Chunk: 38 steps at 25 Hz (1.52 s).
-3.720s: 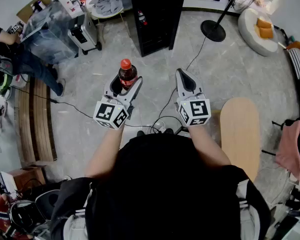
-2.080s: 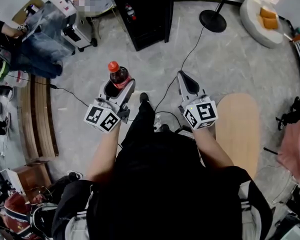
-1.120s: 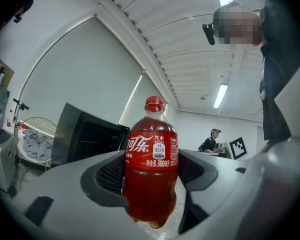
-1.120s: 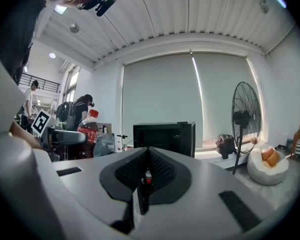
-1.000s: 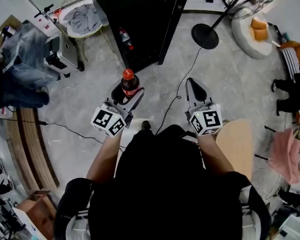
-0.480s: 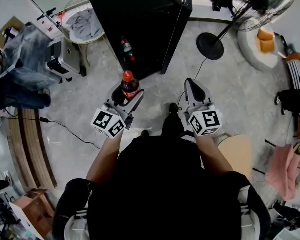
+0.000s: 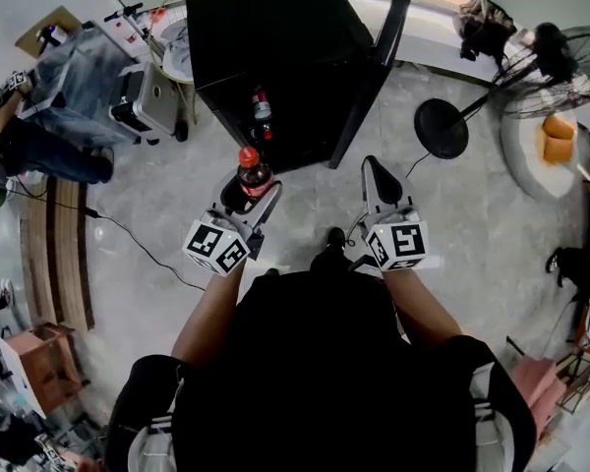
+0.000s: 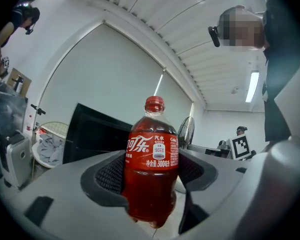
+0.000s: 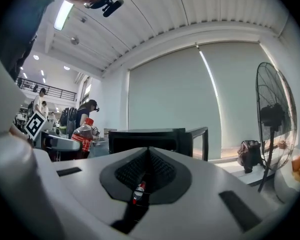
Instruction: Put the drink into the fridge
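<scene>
A cola bottle (image 7: 251, 173) with a red cap and red label stands upright between the jaws of my left gripper (image 7: 244, 193), which is shut on its body. The left gripper view shows the bottle (image 8: 151, 169) clamped between the two dark pads (image 8: 106, 176). My right gripper (image 7: 378, 177) is shut and holds nothing; in the right gripper view its jaws (image 9: 148, 154) meet along a thin slit. Just ahead stands the black fridge (image 7: 265, 37) with its door (image 7: 377, 65) swung open to the right. Another bottle (image 7: 263, 112) stands inside it.
A floor fan (image 7: 562, 55) with a round base (image 7: 442, 128) stands right of the fridge. To the left are a white machine (image 7: 149, 96), a person in jeans (image 7: 49, 116), a wooden bench (image 7: 54, 254) and a cable (image 7: 128, 239) across the floor.
The person has walked forward, so the fridge has come closer and now sits right beyond both grippers. The left gripper still holds the bottle and the right stays shut.
</scene>
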Available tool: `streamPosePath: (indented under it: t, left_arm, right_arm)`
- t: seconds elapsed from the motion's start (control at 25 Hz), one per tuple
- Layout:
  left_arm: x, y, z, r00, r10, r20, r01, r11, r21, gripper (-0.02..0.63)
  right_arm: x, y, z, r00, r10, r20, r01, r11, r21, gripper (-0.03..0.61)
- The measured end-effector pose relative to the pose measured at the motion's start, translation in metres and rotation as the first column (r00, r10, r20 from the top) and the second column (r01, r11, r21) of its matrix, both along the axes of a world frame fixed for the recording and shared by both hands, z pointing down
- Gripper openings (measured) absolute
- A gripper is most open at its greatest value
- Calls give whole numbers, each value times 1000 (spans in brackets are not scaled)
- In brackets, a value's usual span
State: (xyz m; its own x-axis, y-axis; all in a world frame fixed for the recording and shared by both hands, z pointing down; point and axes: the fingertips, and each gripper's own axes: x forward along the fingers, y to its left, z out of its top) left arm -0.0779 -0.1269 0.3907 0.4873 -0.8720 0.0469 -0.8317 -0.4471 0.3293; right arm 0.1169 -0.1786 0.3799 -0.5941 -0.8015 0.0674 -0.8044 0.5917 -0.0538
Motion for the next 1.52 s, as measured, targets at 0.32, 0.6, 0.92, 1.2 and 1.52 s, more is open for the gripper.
streamPosePath:
  t: [0.32,0.6,0.92,1.2,1.52]
  left_arm:
    - [14,-51,20,971,-215,108,216,976,7,322]
    - [2,-86,47,936,-318,152,321,947,5,322]
    - [3,-114,83,929,-334,161,336,942,17,322]
    - [-19,-149,134,921,-359,151,358,933,35,322]
    - [-44,-191,188,899,-420,126,413,907,84,322]
  right_arm:
    - [-8,-73,28,988,-153,-2,153,987,-40,21]
    - [-41,-108,58,973,-231,4,231,971,-62,21]
    - [-66,-130,97,970,-242,0,241,965,-100,21]
    - [-105,-148,143,964,-267,-2,265,958,-106,21]
    - [-136,-181,192,978,-206,-44,202,976,-80,21]
